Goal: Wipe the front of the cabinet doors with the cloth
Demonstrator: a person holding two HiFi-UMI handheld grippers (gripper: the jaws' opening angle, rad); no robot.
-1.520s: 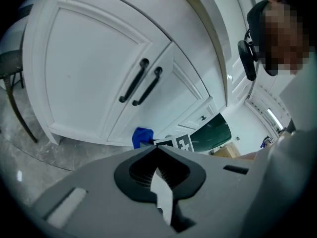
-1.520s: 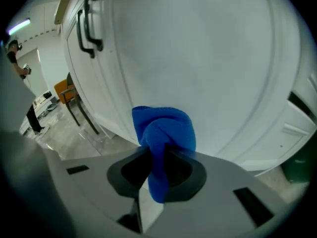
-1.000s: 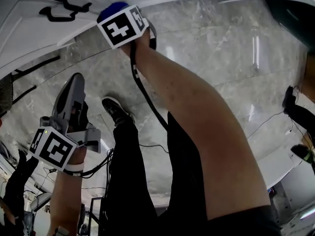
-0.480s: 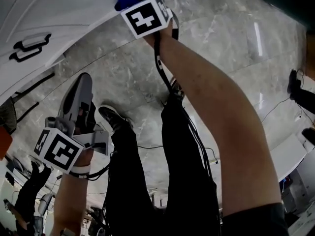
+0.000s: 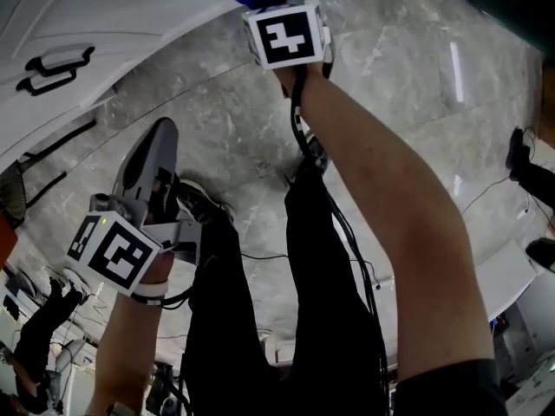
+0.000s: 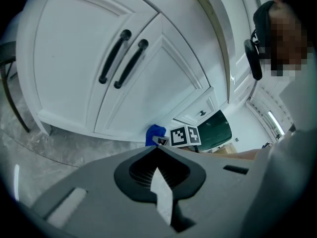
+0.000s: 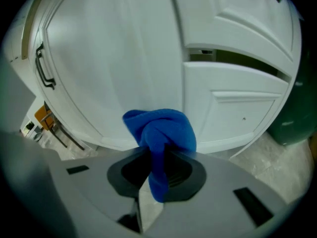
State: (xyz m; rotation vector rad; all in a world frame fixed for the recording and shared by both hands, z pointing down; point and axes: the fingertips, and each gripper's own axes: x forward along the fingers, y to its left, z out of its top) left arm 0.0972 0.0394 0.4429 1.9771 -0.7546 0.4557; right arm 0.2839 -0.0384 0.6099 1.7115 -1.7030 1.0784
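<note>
Clamping a bunched-up bright blue cloth (image 7: 159, 128) in the right gripper (image 7: 157, 158), jaws pinched tight on the tail end, fat wad sticking out front. Shoved up at the low part of the white panelled cabinet doors (image 7: 124, 58), just above the bottom rail and close to the seam between two doors; can't honestly call actual contact from the right gripper view. Same deal from the head view: cloth just past the marker cube (image 5: 286, 35), right at the cabinet's lower edge, arm stretched way out. Holding the left gripper (image 6: 157, 150) well back over the grey marble floor (image 5: 234, 137), jaws together on nothing, aimed at a door pair with two black bar handles (image 6: 121, 61). Black trousers (image 5: 225, 319) and a dark sneaker (image 5: 208, 204) lower down.
</note>
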